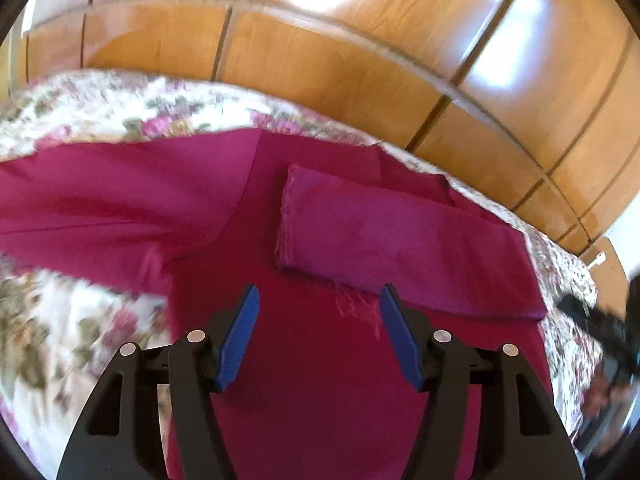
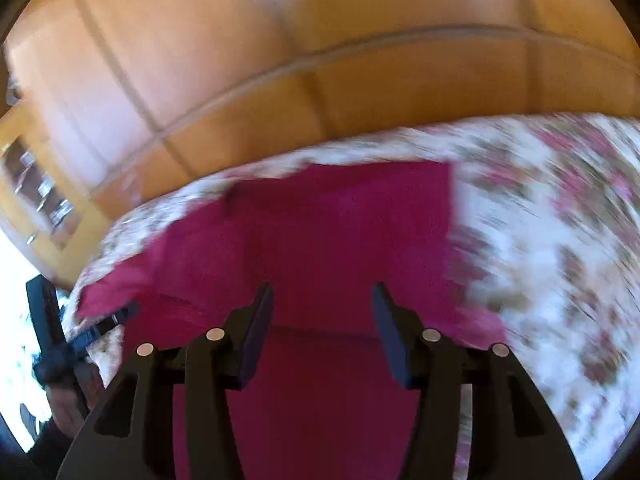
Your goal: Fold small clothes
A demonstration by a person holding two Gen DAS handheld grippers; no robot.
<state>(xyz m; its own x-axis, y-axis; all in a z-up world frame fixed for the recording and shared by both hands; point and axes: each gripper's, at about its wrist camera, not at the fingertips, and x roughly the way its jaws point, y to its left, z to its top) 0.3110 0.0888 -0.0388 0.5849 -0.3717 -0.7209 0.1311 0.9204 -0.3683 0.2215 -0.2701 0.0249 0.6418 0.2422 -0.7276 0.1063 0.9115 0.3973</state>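
Now both my claws hang over a magenta cloth (image 1: pixel 320 380) spread on a bed with a floral cover (image 1: pixel 80 340). My left claw (image 1: pixel 319 300) is spread wide and grips nothing; the cloth lies just below and ahead of it. A folded flap (image 1: pixel 400 240) of the same cloth rests on top, just beyond the tips and stretching to the right, its frayed near edge between the blue pads (image 1: pixel 240 336). My right claw (image 2: pixel 322 298) is likewise spread and empty, with cloth directly under it and the floral cover to its right; this view is blurred. The cloth looks thin, light and limp, so I judge it will sag and slide. A pinch at a corner or along the frayed edge seems best. Wooden cupboards (image 1: pixel 360 60) stand beyond the bed.
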